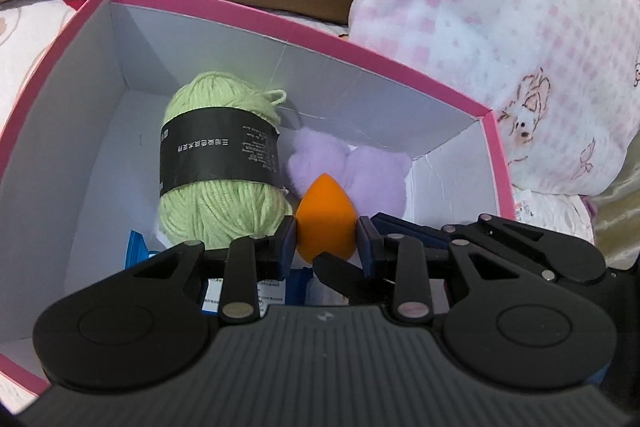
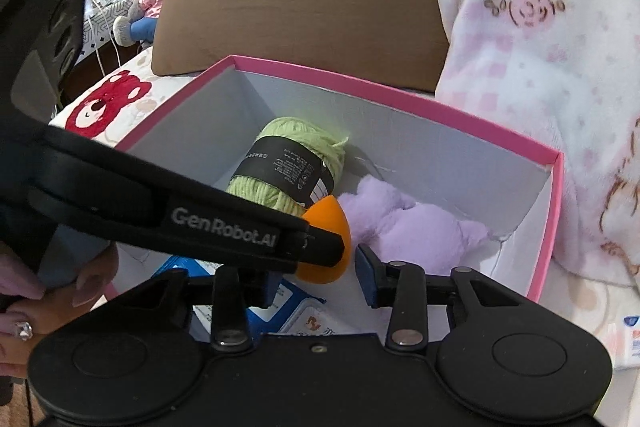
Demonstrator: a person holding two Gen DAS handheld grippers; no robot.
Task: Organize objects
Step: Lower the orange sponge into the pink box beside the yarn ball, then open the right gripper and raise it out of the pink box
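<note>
Left wrist view: left gripper [image 1: 327,233] clenched on one small orange teardrop-shaped makeup sponge [image 1: 326,217], a pad pressing each side of its fat middle. Sponge held low inside the open pink cardboard box with white walls [image 1: 256,15], just beside one ball of light green yarn with a black paper band [image 1: 222,167] and in front of one fluffy purple plush toy [image 1: 352,167]. Blue and white packet [image 1: 138,251] lying on the box floor under the gripper, mostly hidden. Pink and white flower blanket [image 1: 500,27] bunched up beside the box.

Right wrist view: right gripper [image 2: 316,277] holding nothing, its blue pads apart, hovering over the near edge of the same box. Left gripper's black arm crossing in front, sponge poking out at its tip. A hand [image 2: 44,303] at the left edge. One brown pillow [image 2: 304,7] behind the box.

Looks very light and squishy, that sponge, not slippery, not easy to break. Best held at the wide round part, softly, so no popping out. Probably fine just to let go here, with a soft landing.
</note>
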